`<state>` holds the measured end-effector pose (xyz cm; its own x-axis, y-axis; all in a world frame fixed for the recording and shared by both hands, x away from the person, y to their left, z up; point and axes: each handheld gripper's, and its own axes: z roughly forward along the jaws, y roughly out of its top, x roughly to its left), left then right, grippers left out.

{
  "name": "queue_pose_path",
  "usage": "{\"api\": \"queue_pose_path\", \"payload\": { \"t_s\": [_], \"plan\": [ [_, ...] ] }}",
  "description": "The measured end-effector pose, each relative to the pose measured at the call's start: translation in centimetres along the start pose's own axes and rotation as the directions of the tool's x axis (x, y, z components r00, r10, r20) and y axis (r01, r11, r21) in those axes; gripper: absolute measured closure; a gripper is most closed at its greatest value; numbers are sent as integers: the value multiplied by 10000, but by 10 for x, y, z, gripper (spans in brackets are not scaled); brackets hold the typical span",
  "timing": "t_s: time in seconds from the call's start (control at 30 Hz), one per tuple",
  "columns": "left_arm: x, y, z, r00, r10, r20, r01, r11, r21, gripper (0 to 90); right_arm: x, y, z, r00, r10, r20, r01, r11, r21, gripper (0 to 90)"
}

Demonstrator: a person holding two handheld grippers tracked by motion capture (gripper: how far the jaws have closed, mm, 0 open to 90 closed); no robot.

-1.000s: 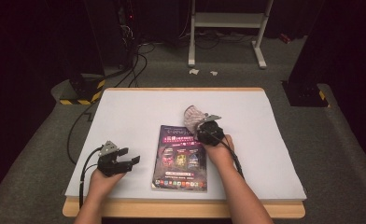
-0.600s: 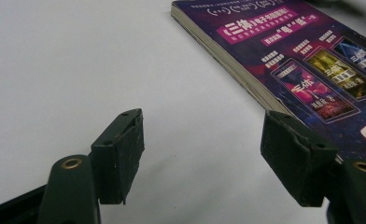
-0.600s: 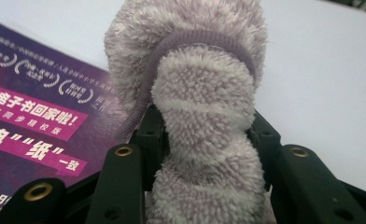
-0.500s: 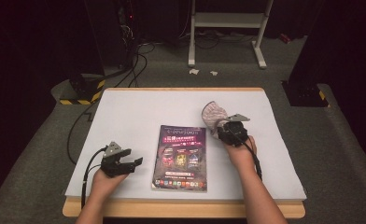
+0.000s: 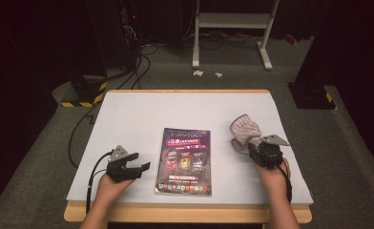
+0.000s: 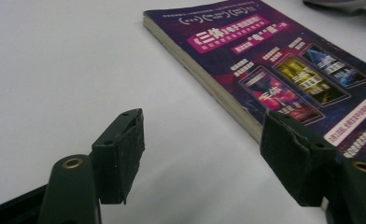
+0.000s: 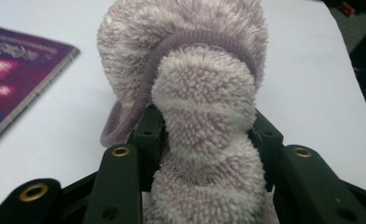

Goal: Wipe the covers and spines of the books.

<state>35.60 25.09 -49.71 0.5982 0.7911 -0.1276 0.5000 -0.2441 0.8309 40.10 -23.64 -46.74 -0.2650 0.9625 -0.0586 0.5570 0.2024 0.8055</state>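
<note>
While the right gripper [image 7: 204,140] is clamped on a fluffy pale-lilac sock [image 7: 195,93], the sock sits between its jaws, carried just above the right part of the white surface [image 5: 142,119], well clear of the book [image 5: 184,161]. Left gripper [image 6: 204,154] released, nothing between its jaws, resting close beside the book's left edge. Judgement: sock is picked up and off to the side; setting it down remains, and the book looks untouched by the left gripper as yet. No containers on the surface.
</note>
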Motion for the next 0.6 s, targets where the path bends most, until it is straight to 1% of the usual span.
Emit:
{"api": "queue_pose_path", "payload": {
  "t_s": [0.03, 0.07, 0.13, 0.17, 0.2, 0.23, 0.3, 0.33, 0.4, 0.5, 0.6],
  "plan": [
    [-3, 0, 2, 10000, 67, 38, -67, 10000, 35, 309, -2, -4, -1, 10000, 30, 20, -30, 10000, 32, 568],
    [-4, 0, 3, 9999, 93, 66, -94, 9999, 55, 309, -5, -13, -3, 9999, 88, 61, -89, 9999, 68, 566],
    [-7, 1, 5, 9998, 140, 124, -141, 9998, 140, 309, -7, -25, -3, 9998, 137, 176, -138, 9999, 77, 565],
    [-9, 1, 7, 9997, 162, 165, -164, 9998, 145, 308, -7, -29, -2, 9998, -79, 208, 72, 9994, 335, 561],
    [-10, 1, 8, 9997, 176, 197, -179, 9997, 150, 309, -6, -34, -1, 9988, -392, 286, 377, 9980, 514, 557],
    [-12, 1, 9, 9996, 186, 211, -190, 9997, 171, 308, -7, -36, -1, 9987, -426, 268, 411, 9976, 557, 554],
    [-15, 2, 11, 9994, 262, 241, -268, 9994, 218, 308, -10, -39, 2, 9995, -314, -9, 314, 9964, 788, 547],
    [-16, 2, 12, 9993, 273, 269, -279, 9994, 221, 306, -12, -39, 2, 9997, -190, -128, 199, 9966, 797, 546],
    [-19, 2, 13, 9990, 316, 303, -324, 9992, 242, 306, -13, -39, 3, 9997, -150, -207, 167, 9964, 831, 543],
    [-19, 3, 14, 9972, -5, 748, -7, 9999, 154, 305, -13, -40, 5, 9994, -132, -323, 160, 9959, 890, 526],
    [-22, 3, 15, 9969, 58, 783, -71, 9998, 161, 306, -13, -39, 4, 9991, -110, -421, 149, 9955, 935, 475]
  ]
}}
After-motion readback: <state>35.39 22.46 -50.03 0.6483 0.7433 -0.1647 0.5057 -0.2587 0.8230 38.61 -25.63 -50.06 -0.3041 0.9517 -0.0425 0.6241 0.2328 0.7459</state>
